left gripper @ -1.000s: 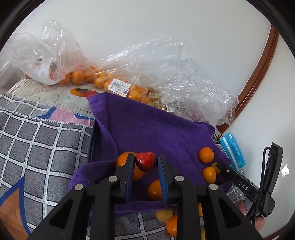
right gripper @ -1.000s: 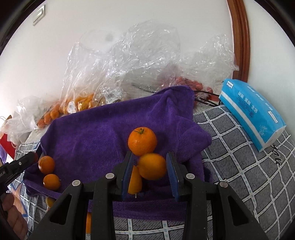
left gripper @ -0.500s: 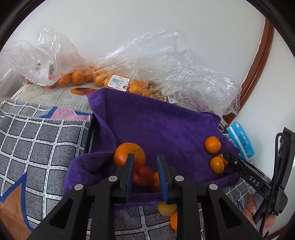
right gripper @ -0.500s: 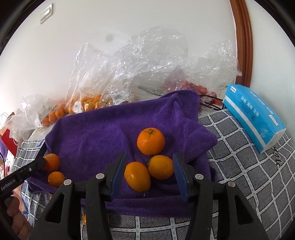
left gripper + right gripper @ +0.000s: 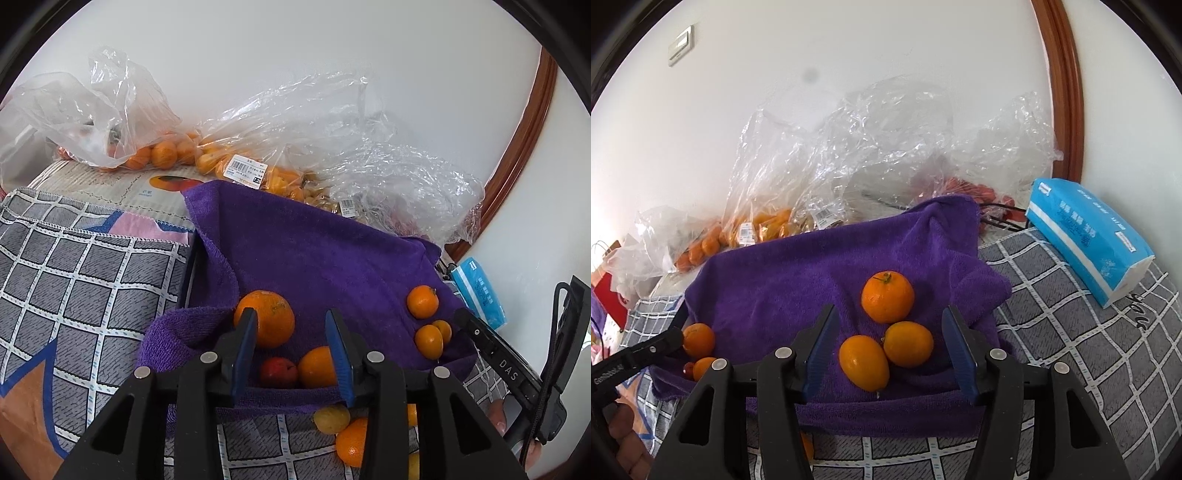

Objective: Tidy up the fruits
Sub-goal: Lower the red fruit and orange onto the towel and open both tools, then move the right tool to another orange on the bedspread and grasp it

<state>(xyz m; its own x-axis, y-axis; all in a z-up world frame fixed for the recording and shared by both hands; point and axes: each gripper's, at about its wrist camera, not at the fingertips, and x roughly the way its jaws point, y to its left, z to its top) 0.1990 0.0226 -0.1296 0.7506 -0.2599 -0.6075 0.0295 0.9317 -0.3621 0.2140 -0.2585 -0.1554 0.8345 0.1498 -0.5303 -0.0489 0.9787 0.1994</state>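
Observation:
A purple towel (image 5: pixel 314 254) (image 5: pixel 798 280) lies on the checked cloth and holds the fruit. My left gripper (image 5: pixel 290 330) is open and empty above a small red fruit (image 5: pixel 277 372), a small orange (image 5: pixel 317 366) and a large orange (image 5: pixel 269 317). My right gripper (image 5: pixel 888 338) is open and empty around two small oval oranges (image 5: pixel 863 362) (image 5: pixel 908 343), with a round orange (image 5: pixel 887 297) just beyond. The same three oranges show at the right of the left wrist view (image 5: pixel 423 301).
Clear plastic bags of oranges (image 5: pixel 162 151) (image 5: pixel 768 225) lie along the wall behind the towel. A blue tissue pack (image 5: pixel 1086 236) lies at the right. Loose fruit (image 5: pixel 332 419) sits on the checked cloth (image 5: pixel 81 280) in front of the towel.
My left gripper let go of the red fruit, which now lies on the towel, and opened. My right gripper released a small orange onto the towel and opened wide.

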